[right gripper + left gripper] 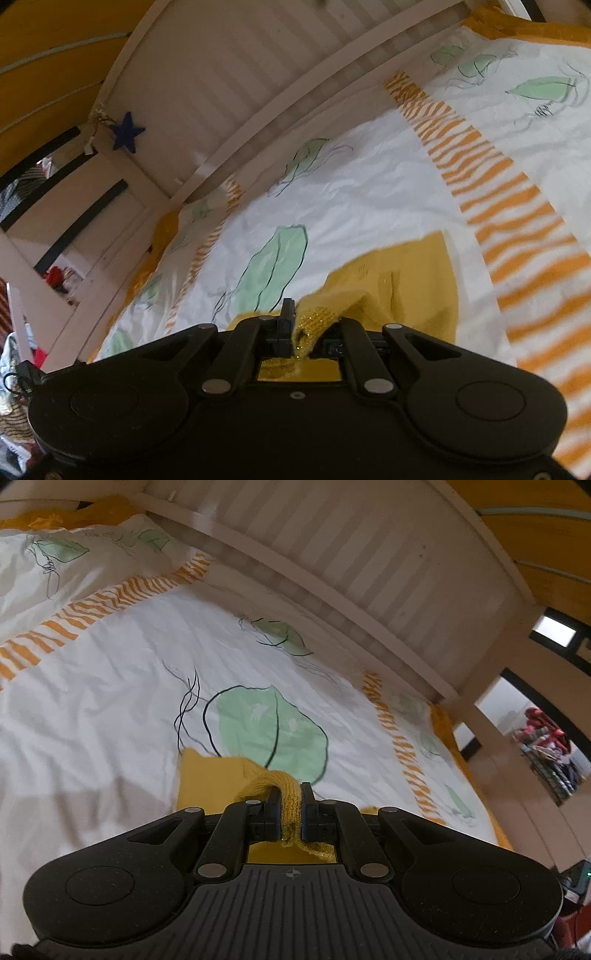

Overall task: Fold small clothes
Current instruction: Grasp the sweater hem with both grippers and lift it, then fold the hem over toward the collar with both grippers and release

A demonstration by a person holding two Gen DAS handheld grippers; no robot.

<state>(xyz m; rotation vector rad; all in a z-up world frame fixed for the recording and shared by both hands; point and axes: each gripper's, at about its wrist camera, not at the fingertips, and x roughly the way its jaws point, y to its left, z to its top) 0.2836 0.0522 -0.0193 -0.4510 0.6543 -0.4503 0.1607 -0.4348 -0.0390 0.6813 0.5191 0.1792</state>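
Two grippers pinch one mustard knit garment (207, 775) above the bed.
Left gripper (290, 794) and right gripper (314, 321) jaws both clamp its knitted edge over the leaf-print duvet (110, 686).

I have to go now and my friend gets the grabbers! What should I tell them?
Left gripper: shut on the ribbed edge of the yellow knit garment.
Right gripper: shut on another part of the same garment's edge.
Where: the garment hangs from both grippers over the white leaf-print bedspread, its far part lying on it.
Done: garment gripped at two points.
Left: no finished fold shows yet; lay it flat, fold it, let go.
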